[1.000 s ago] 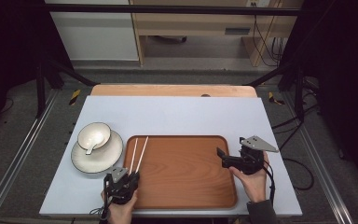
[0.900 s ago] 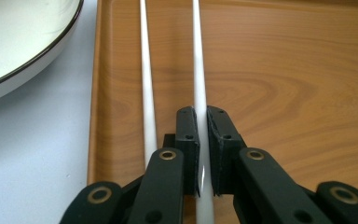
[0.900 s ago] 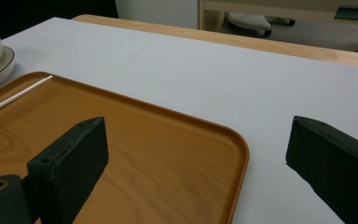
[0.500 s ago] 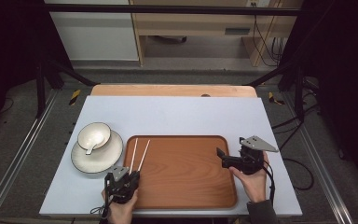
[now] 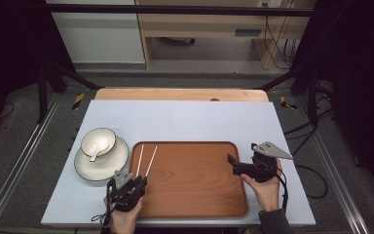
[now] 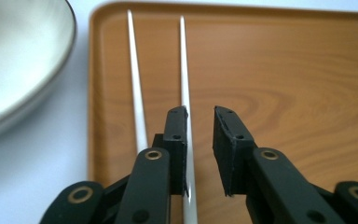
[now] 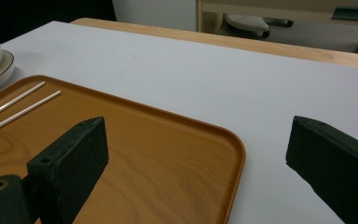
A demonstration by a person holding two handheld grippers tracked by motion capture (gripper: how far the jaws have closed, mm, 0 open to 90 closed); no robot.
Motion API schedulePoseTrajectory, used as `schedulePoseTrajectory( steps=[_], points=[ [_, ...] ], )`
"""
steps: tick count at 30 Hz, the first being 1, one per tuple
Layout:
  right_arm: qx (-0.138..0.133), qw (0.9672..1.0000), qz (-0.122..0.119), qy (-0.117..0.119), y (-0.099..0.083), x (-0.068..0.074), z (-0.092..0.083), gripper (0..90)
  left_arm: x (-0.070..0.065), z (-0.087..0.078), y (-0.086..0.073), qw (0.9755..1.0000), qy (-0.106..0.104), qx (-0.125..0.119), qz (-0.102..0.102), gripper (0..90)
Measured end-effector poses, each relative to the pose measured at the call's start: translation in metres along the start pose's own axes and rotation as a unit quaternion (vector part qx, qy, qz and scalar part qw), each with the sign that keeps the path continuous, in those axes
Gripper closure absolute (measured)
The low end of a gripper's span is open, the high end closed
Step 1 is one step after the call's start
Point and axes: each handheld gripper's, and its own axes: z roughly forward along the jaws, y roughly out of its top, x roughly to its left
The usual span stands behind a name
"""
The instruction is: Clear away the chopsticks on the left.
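Left gripper view: left gripper (image 6: 200, 116) has just been opening, chopsticks (image 6: 182, 70) lying free on tray (image 6: 284, 84); should be withdrawing straight, avoiding nudges. Right gripper (image 7: 198, 154) is gaping, empty.

High view looks forward and down over the whole table (image 5: 185, 117). 2 gripper views sit low and close; all 3 share the tray (image 5: 195, 195) and chopsticks (image 6: 135, 93).

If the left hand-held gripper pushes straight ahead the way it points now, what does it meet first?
The left hand-held gripper, jaws just opened and pinching nothing, points along the two thin white chopsticks lying on the brown wooden tray. Going on, it would likely slide over them towards the tray's far rim; its height above them is unclear.
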Motion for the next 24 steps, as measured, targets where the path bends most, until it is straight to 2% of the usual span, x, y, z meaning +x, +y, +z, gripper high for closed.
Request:
schedulePoseTrajectory(
  steps=[2, 6, 7, 10, 12, 15, 18, 21, 24],
  points=[
    [-0.001, 1.0000, -0.001, -0.001, 0.000, 0.000, 0.000, 5.7, 0.001, -0.003, 0.005, 0.9999, -0.008, -0.010, 0.002, 70.8],
    [-0.002, 1.0000, 0.001, -0.002, 0.000, -0.001, -0.002, 5.7, 0.003, -0.006, 0.017, 0.9988, -0.025, -0.009, 0.040, 61.9],
    [-0.004, 1.0000, 0.001, -0.005, 0.000, -0.002, -0.003, 5.7, 0.004, -0.006, 0.020, 0.9984, -0.029, -0.010, 0.048, 56.8],
    [-0.005, 1.0000, 0.006, -0.005, 0.000, -0.003, -0.003, 5.7, 0.006, -0.006, 0.028, 0.9967, -0.047, -0.008, 0.065, 52.6],
    [-0.007, 0.9999, 0.009, -0.006, 0.001, -0.005, -0.005, 5.7, 0.010, -0.007, 0.032, 0.9957, -0.053, -0.007, 0.076, 45.4],
    [-0.009, 0.9999, 0.008, -0.006, 0.001, -0.006, -0.006, 5.7, 0.018, -0.011, 0.035, 0.9942, -0.045, -0.002, 0.098, 40.5],
    [-0.011, 0.9999, 0.009, -0.007, 0.001, -0.007, -0.007, 5.6, 0.025, -0.013, 0.035, 0.9927, -0.054, 0.001, 0.108, 34.7],
    [-0.011, 0.9998, 0.011, -0.010, 0.001, -0.009, -0.008, 5.6, 0.034, -0.016, 0.033, 0.9901, -0.067, 0.005, 0.123, 30.9],
    [-0.010, 0.9998, 0.012, -0.011, 0.000, -0.010, -0.008, 5.6, 0.047, -0.021, 0.033, 0.9888, -0.078, 0.000, 0.127, 28.5]
  ],
)
